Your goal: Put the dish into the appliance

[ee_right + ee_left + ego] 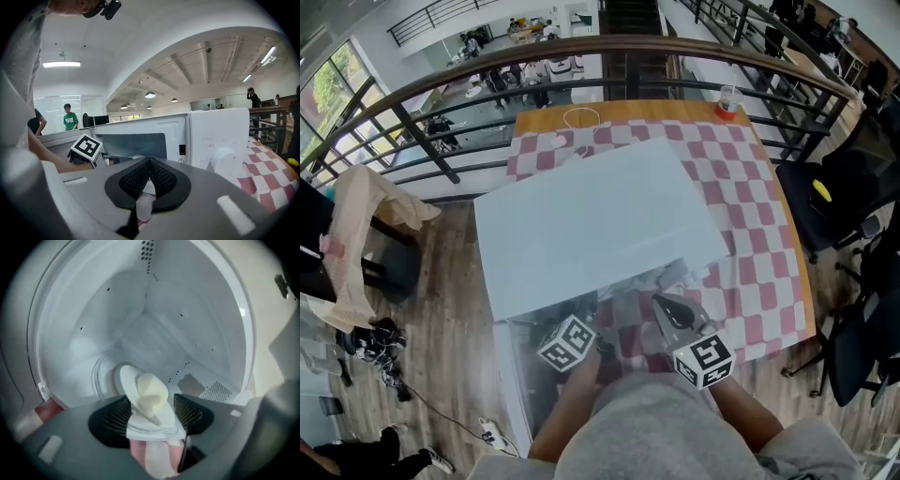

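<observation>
A white dish (pixel 127 378) carrying a pale yellow piece of food (pixel 152 392) sits inside the white cavity (pixel 154 319) of the microwave (pixel 591 225). My left gripper (pixel 150 405) reaches into the cavity; its dark pads stand apart on either side of the dish without squeezing it. In the head view only its marker cube (pixel 567 343) shows at the oven's front. My right gripper (pixel 664 305) hovers outside the oven's front right, and its jaws (pixel 149 164) are shut, tips touching, with nothing in them. The dish's near edge is hidden behind the left gripper body.
The microwave stands on a table with a red-and-white checked cloth (pixel 750 216); its control knob (pixel 225 160) faces me. A cup (pixel 727 101) stands at the far edge. Railings run behind, office chairs (pixel 834 197) at the right, and draped clothes (pixel 366 216) at the left.
</observation>
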Demonstrator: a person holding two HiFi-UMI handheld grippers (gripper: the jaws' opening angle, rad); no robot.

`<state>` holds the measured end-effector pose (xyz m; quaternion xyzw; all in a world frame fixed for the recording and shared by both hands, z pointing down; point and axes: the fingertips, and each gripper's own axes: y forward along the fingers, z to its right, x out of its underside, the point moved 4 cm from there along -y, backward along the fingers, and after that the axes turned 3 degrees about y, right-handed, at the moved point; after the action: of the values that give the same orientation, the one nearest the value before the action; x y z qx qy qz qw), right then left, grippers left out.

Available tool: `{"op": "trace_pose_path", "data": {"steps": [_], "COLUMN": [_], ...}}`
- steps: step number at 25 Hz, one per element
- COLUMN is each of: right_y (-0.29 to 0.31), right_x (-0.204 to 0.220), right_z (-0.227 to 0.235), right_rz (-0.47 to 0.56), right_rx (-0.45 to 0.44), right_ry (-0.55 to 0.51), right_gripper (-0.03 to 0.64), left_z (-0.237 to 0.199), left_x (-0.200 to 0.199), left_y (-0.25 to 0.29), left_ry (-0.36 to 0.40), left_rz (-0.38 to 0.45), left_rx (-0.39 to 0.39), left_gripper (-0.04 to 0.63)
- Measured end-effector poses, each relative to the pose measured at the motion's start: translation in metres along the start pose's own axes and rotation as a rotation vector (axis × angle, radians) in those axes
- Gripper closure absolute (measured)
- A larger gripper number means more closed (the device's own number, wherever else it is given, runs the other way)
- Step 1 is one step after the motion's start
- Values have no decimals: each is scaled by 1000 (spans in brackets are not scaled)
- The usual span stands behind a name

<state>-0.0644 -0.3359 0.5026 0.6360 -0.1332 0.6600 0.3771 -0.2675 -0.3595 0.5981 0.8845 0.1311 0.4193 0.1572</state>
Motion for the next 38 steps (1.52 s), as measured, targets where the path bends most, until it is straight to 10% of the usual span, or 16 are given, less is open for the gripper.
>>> {"op": "trace_pose_path", "data": {"steps": [11,16,23,38], "right_y": [-4,-6,-8,-11], "right_x": [3,5,3,10], "right_z": [1,1,-2,-7], "right_rz": [4,2,14,1], "right_rx": [10,11,5,-8], "right_ry": [4,5,5,4], "right_gripper": [619,619,620,619], "left_z": [4,4,0,1], "left_x": [11,13,16,29], "left_y": [-1,1,-2,-17], "left_ry": [419,439,281,488], "left_rz": [-99,-166,-271,-231], "left_rx": [-148,-217,-281,-296], "left_gripper": [255,241,152,141]}}
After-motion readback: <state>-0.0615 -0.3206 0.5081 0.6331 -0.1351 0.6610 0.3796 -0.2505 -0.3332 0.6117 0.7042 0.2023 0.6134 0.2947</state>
